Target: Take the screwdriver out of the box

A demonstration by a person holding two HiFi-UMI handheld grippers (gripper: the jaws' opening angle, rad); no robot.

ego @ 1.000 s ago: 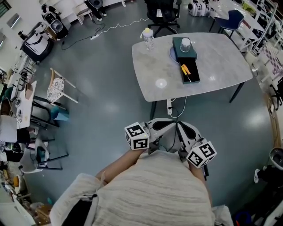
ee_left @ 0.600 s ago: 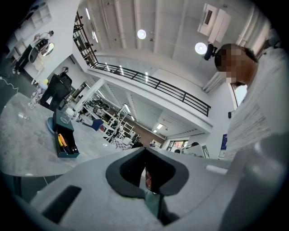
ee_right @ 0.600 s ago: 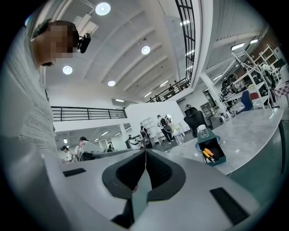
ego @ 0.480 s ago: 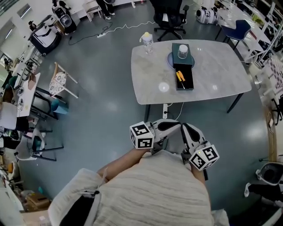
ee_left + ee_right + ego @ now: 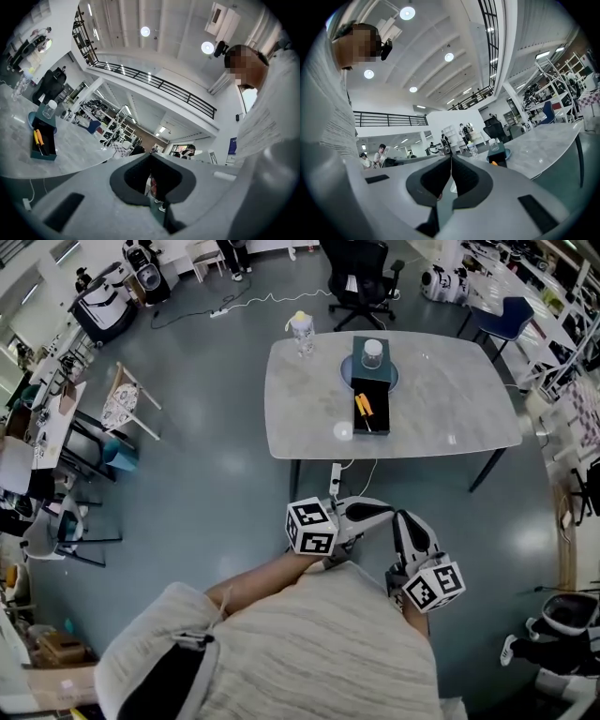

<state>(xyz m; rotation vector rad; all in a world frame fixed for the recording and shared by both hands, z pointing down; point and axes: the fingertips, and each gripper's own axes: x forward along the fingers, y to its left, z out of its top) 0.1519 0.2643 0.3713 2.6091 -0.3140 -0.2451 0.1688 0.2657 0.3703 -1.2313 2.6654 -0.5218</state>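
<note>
An orange-handled screwdriver (image 5: 362, 407) lies in an open dark teal box (image 5: 369, 418) on the grey table (image 5: 309, 427), far ahead of me. Both grippers are held close to the person's body, well short of the table. The left gripper (image 5: 384, 511) is shut with nothing between its jaws, and so is the right gripper (image 5: 401, 518). In the left gripper view the box (image 5: 43, 149) and screwdriver (image 5: 37, 137) show at far left, beyond the left gripper (image 5: 151, 158). In the right gripper view the box (image 5: 499, 154) stands small past the right gripper (image 5: 451, 160).
A lidded jar (image 5: 373, 353) stands on the box's far teal part, over a blue plate (image 5: 389, 382). A clear bottle (image 5: 301, 332) is at the table's far left. A black office chair (image 5: 361, 273), a blue chair (image 5: 502, 313) and a white chair (image 5: 127, 407) surround the table. A power strip (image 5: 335, 479) hangs below it.
The person has walked on with both grippers shut and held the same way before the body. The table and box have shifted left in the head view.
</note>
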